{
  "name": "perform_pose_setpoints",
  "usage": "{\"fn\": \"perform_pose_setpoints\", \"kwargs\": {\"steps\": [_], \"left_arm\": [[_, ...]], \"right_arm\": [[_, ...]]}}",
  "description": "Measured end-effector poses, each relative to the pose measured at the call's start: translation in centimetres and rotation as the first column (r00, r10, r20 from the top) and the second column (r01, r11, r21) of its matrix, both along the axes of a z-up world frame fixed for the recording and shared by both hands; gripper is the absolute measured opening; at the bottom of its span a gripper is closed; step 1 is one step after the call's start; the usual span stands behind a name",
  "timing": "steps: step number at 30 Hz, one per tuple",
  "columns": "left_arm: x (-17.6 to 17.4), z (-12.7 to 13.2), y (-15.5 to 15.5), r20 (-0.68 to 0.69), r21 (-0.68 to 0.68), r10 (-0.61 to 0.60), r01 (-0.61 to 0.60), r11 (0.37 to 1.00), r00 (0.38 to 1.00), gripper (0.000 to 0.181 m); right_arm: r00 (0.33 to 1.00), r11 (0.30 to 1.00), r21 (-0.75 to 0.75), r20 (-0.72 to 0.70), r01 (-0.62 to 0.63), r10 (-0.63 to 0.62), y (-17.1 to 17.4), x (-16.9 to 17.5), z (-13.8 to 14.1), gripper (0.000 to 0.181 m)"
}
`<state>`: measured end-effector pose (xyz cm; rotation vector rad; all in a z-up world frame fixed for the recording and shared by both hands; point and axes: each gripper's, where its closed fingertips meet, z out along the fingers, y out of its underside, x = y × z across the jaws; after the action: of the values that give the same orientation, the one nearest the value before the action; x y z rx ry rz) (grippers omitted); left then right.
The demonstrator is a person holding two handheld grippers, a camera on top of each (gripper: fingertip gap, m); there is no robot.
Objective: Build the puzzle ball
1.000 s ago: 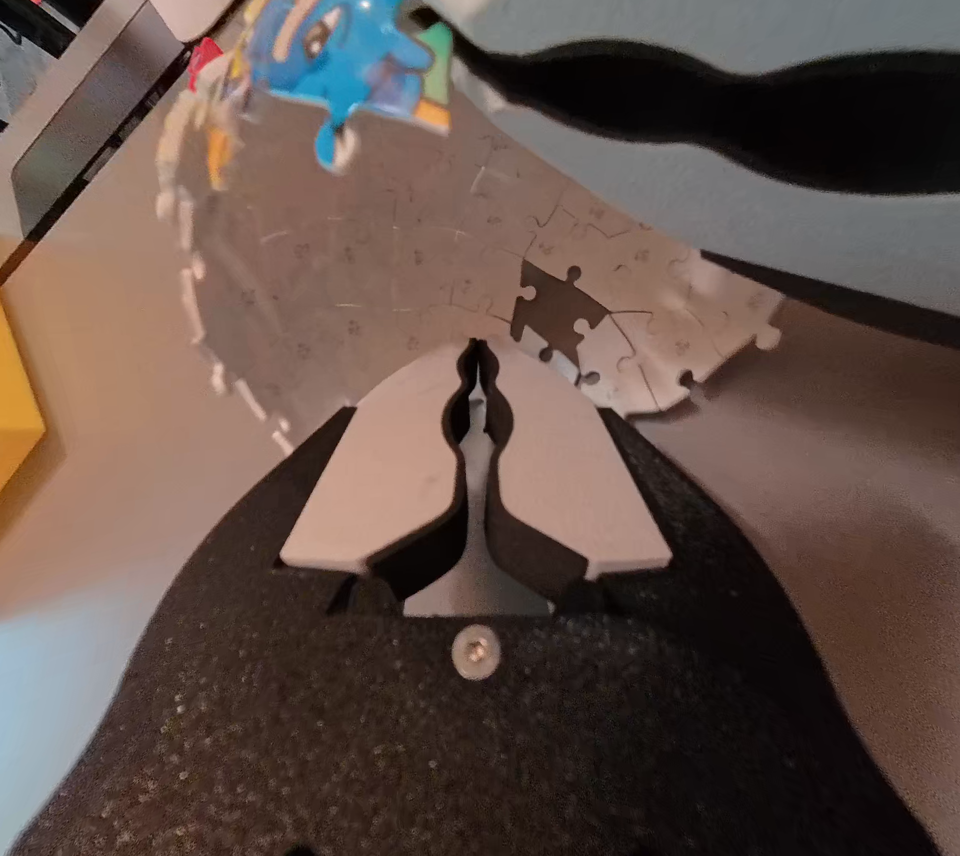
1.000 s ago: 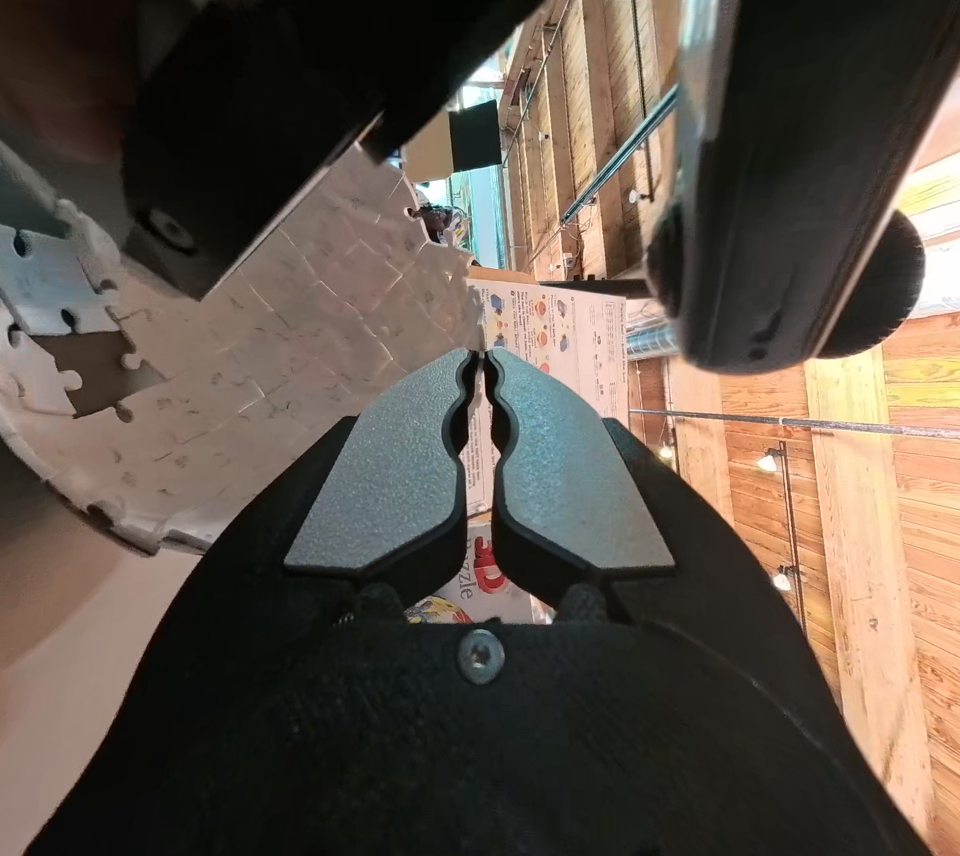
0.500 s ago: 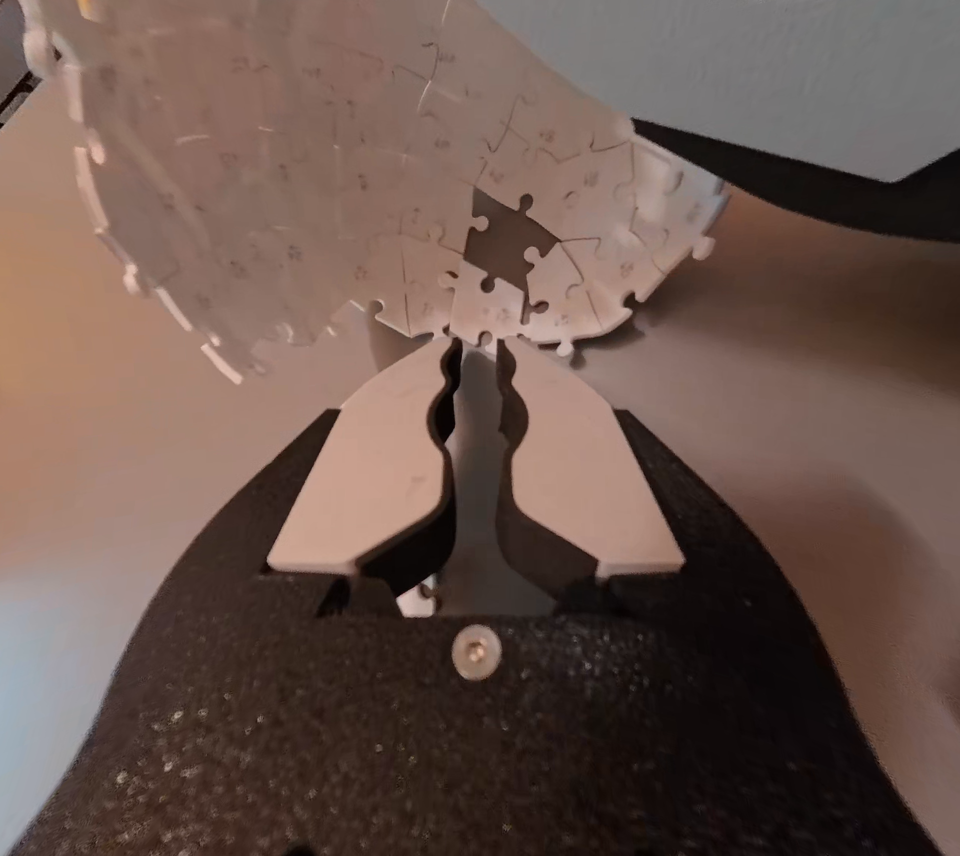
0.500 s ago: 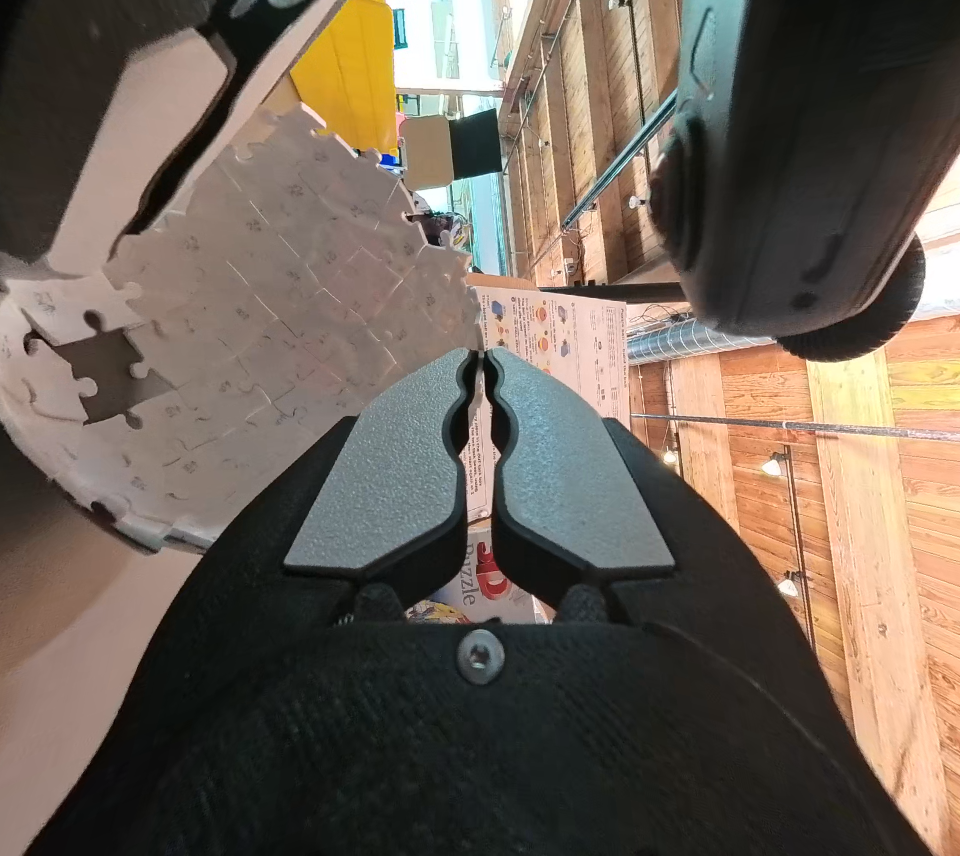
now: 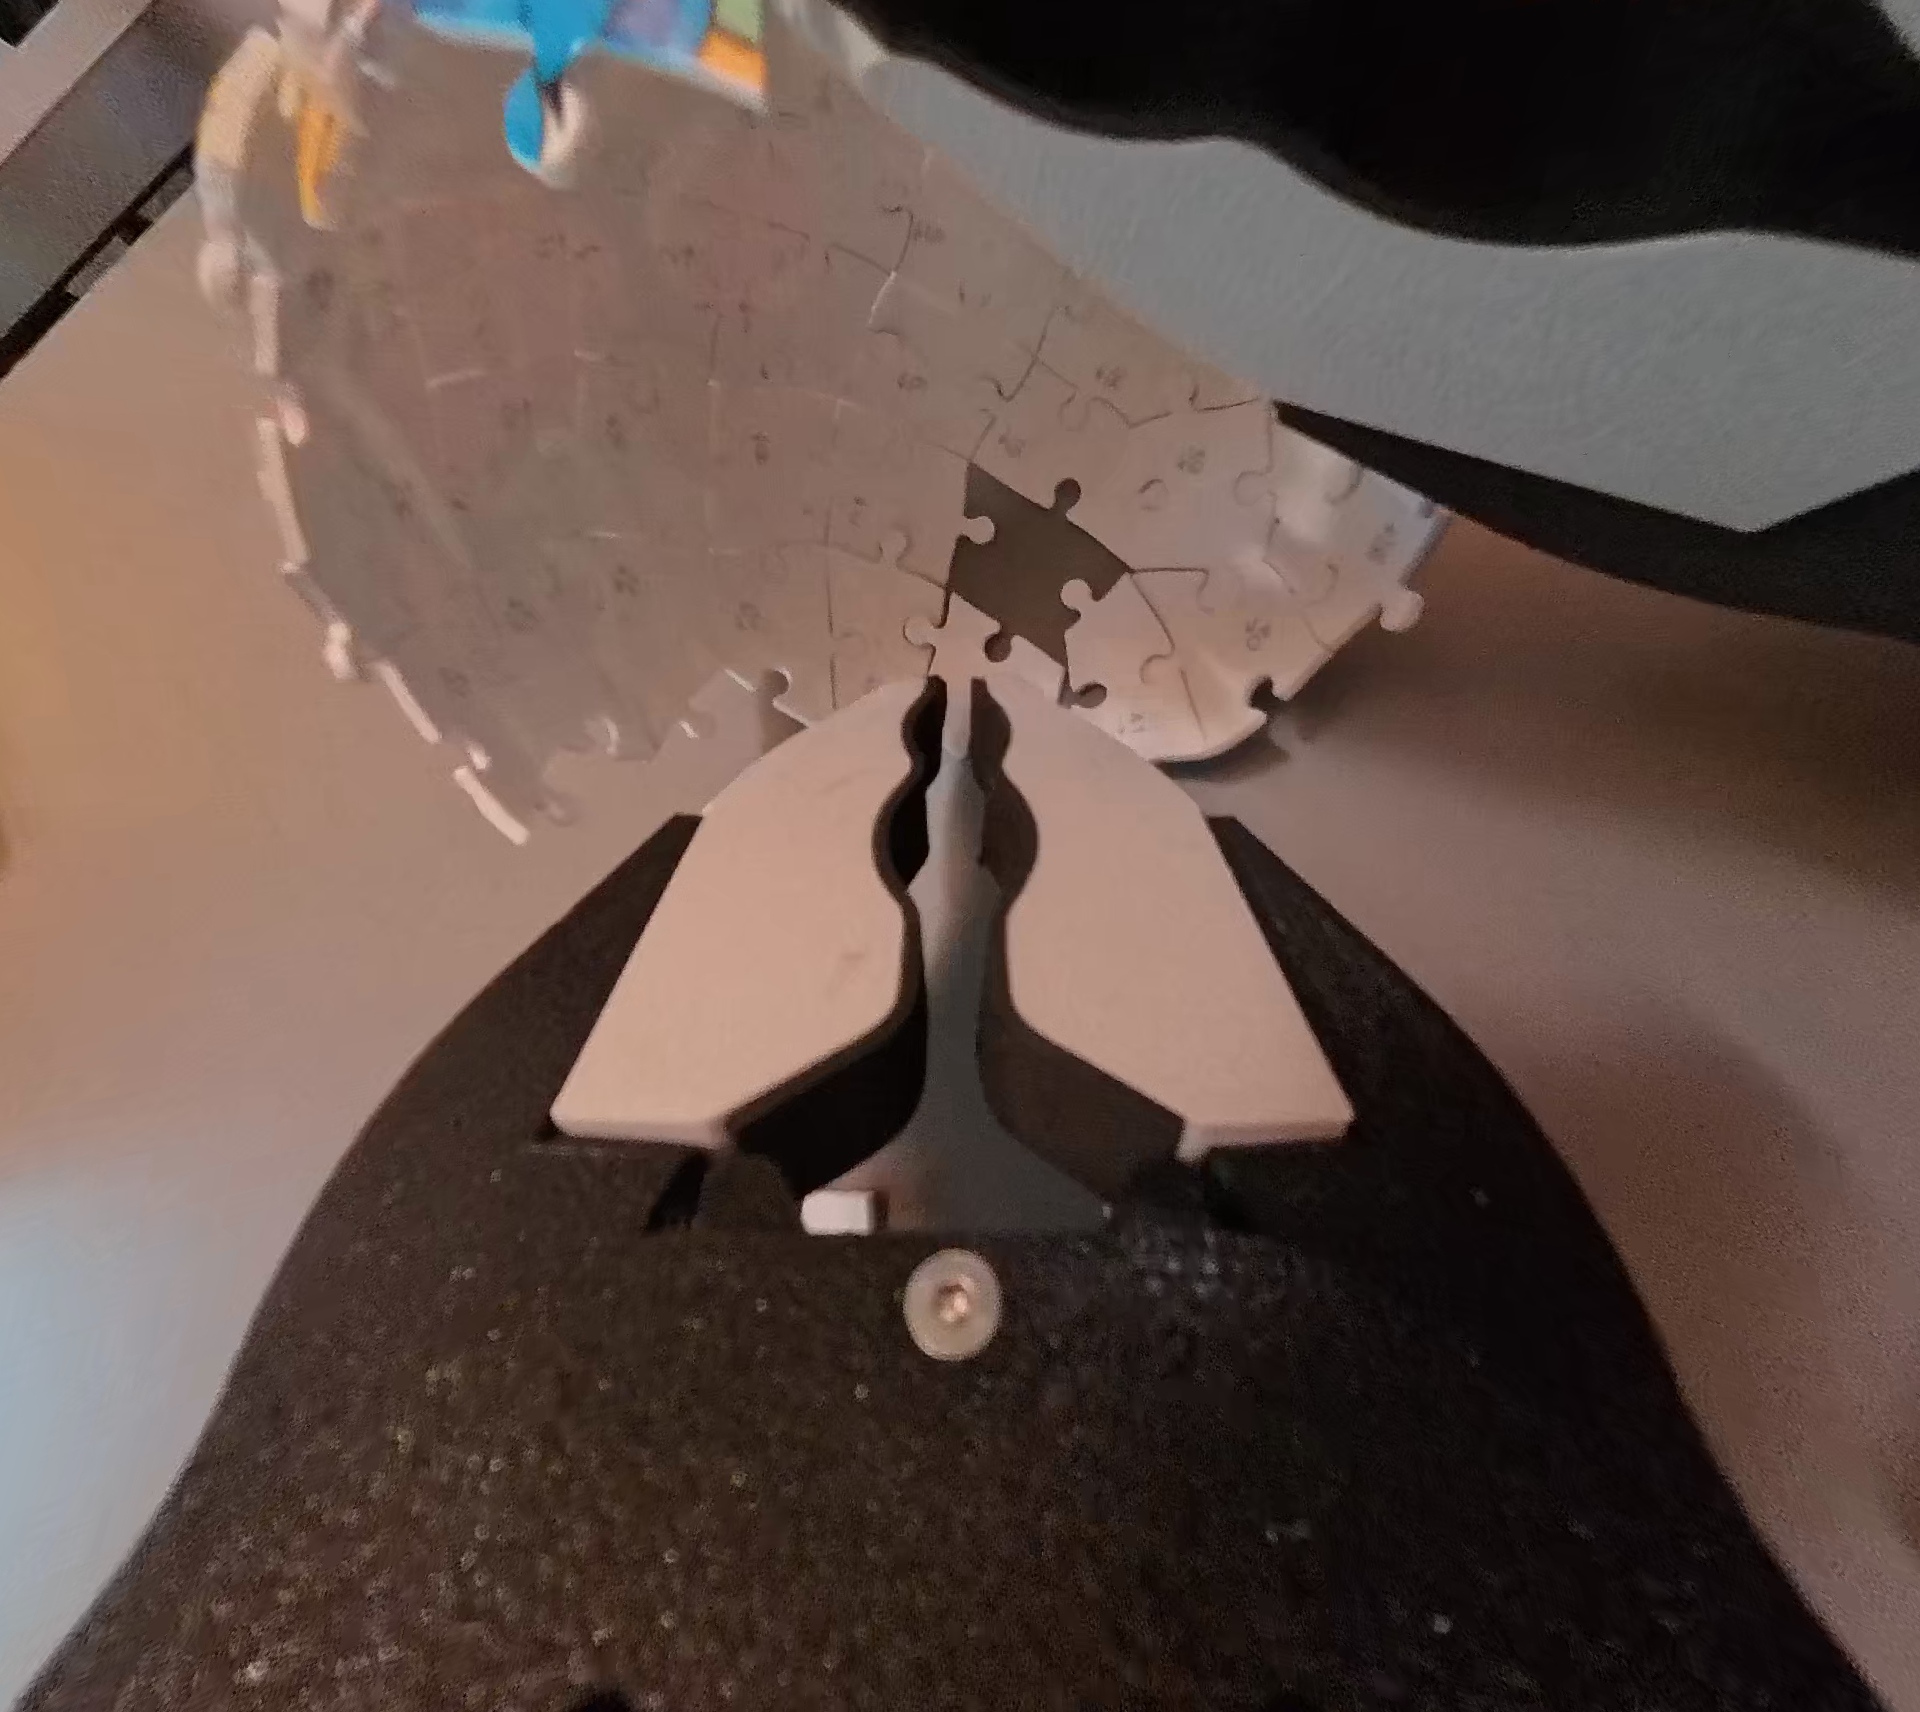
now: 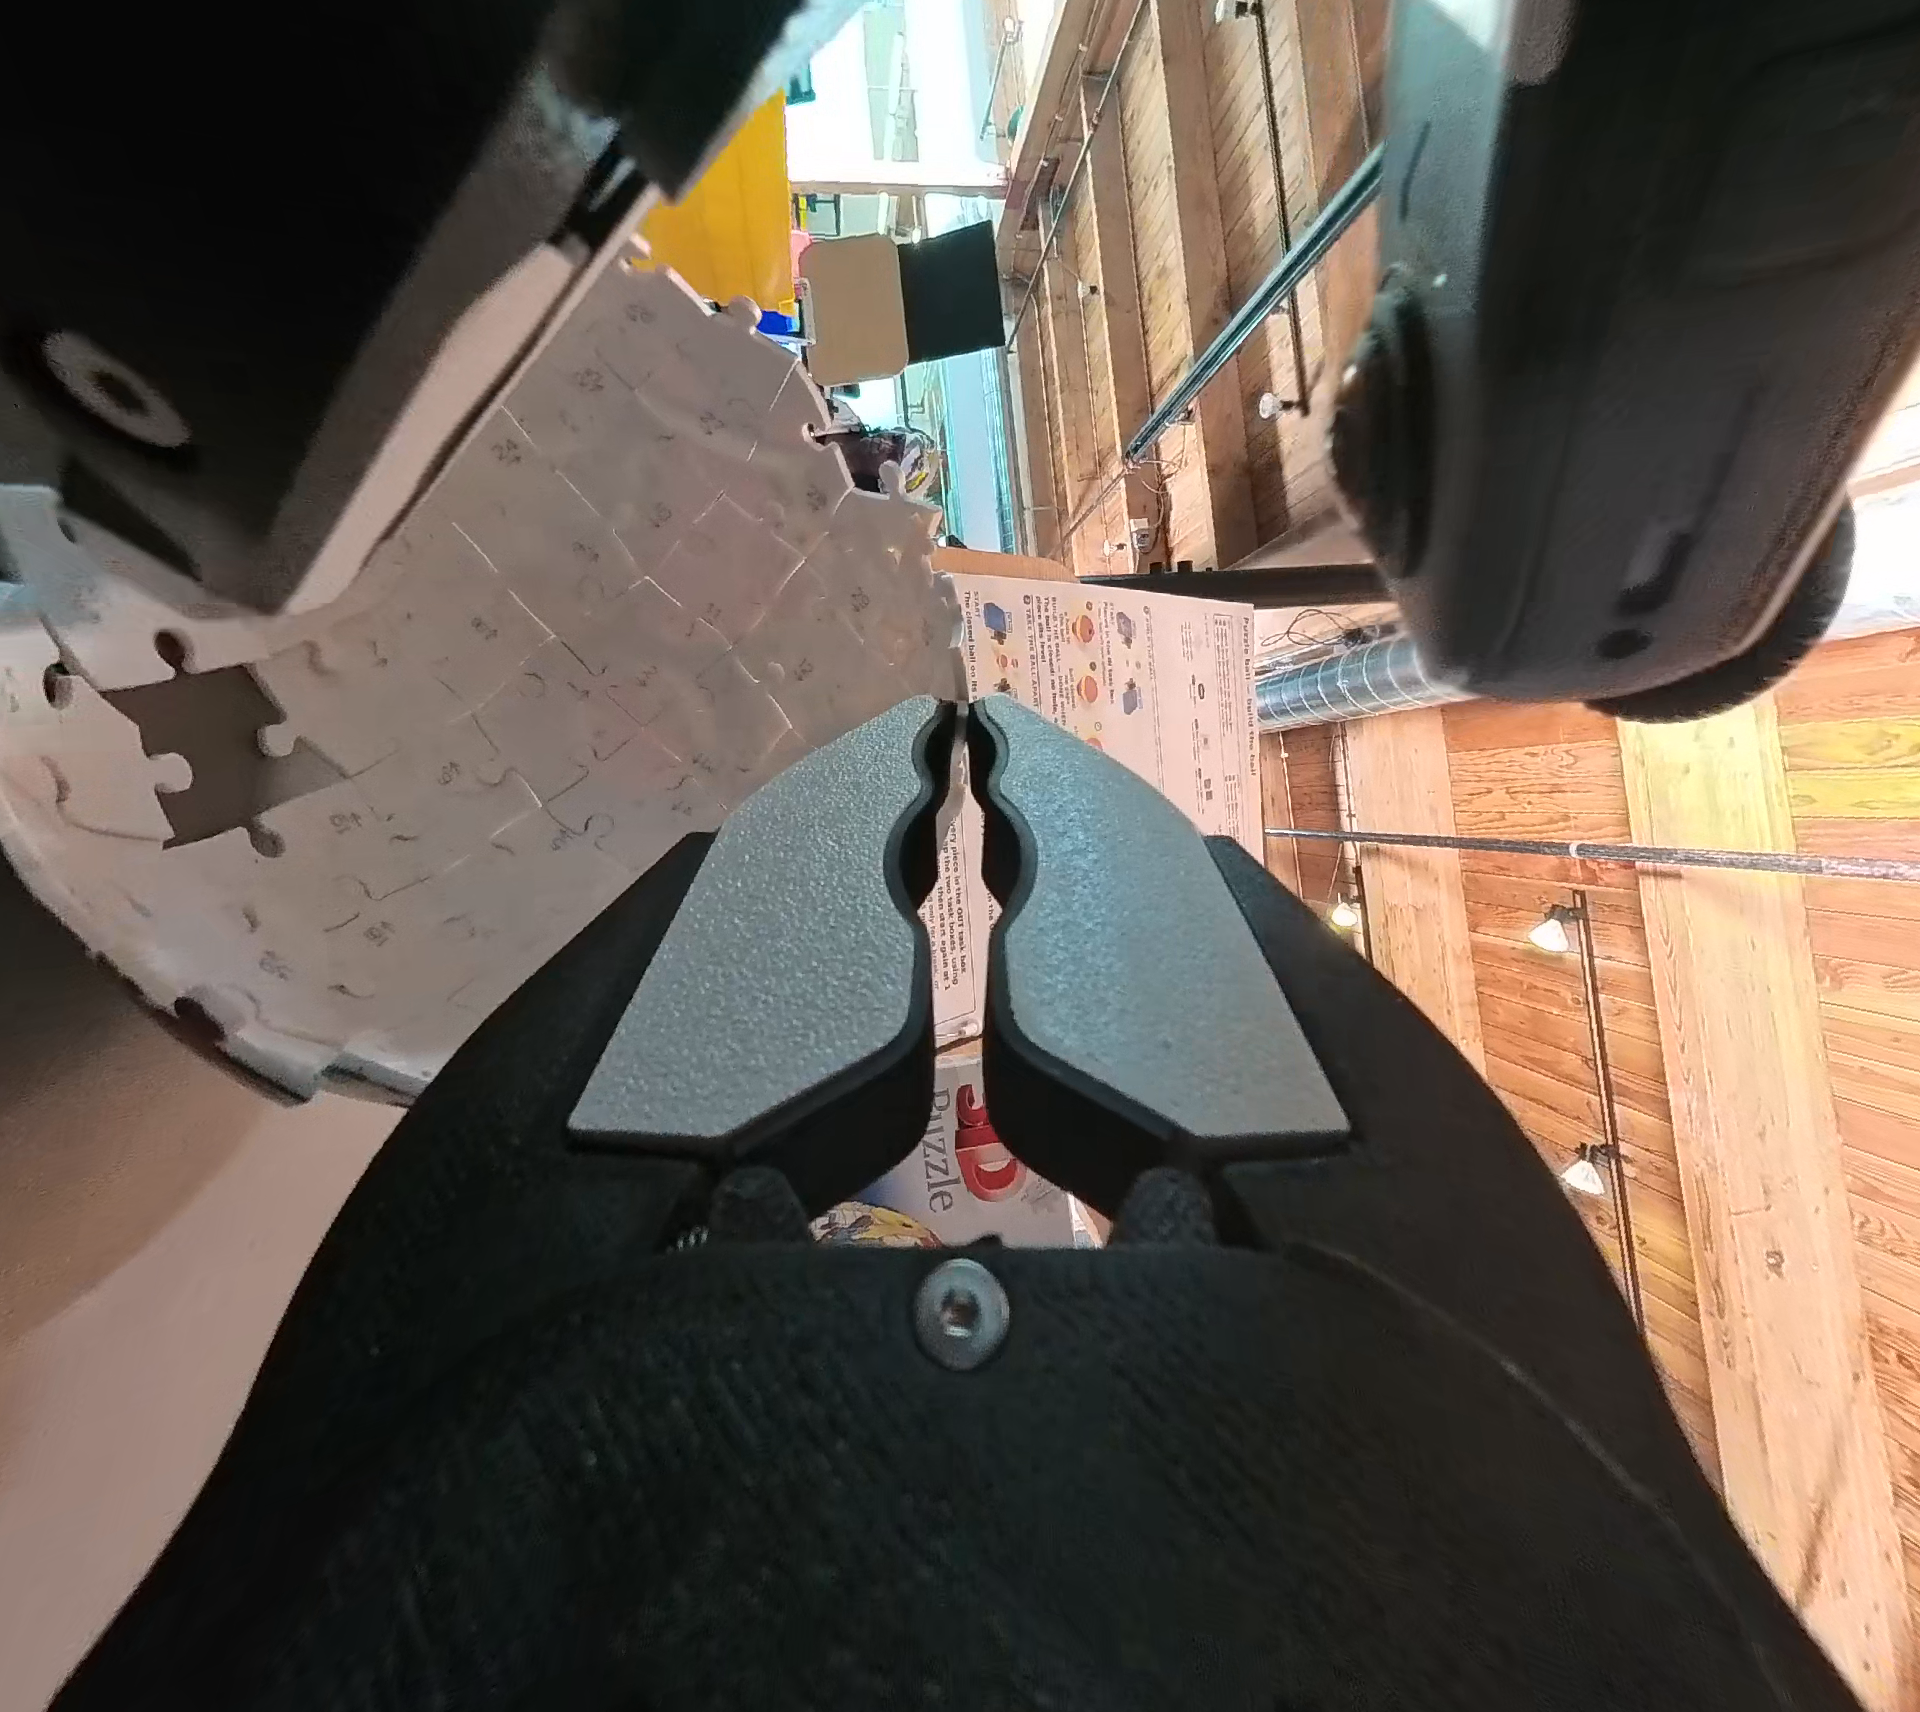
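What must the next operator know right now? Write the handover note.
Grip: left tongs shut on the lower rim of the puzzle shell; right tongs shut on another part of its rim.
Position: shell held up off the table, white inside facing both cameras.
Done: roughly a half-ball is joined.
Left: one piece-shaped gap near the rim, then the rest of the ball. No loose pieces in view.

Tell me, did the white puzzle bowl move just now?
No. In the right wrist view the puzzle bowl still meets the instruction sheet at the same spot, pinched in the right gripper.
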<state>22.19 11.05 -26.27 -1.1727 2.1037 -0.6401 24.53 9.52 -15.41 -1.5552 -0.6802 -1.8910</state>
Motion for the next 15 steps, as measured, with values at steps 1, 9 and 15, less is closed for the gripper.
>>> {"fn": "perform_pose_setpoints", "kwargs": {"steps": [1, 9, 15], "left_arm": [[0.0, 0.0, 0.0, -0.005, 0.010, -0.010, 0.010, 1.000, 1.000, 0.003], [-1.6, -0.7, 0.7, -0.094, 0.024, -0.023, 0.025, 0.999, 0.995, 0.003], [-1.3, -1.2, 0.3, -0.094, 0.022, -0.008, 0.010, 1.000, 0.996, 0.001]], "right_arm": [[1.000, 1.000, 0.000, 0.000, -0.001, 0.001, 0.0, 0.0, 0.0, 0.002], [1.000, 1.000, 0.003, -0.004, -0.003, 0.003, 0.1, 0.0, 0.0, 0.003], [1.000, 1.000, 0.005, -0.004, -0.004, 0.004, 0.1, 0.1, -0.1, 0.003]]}}
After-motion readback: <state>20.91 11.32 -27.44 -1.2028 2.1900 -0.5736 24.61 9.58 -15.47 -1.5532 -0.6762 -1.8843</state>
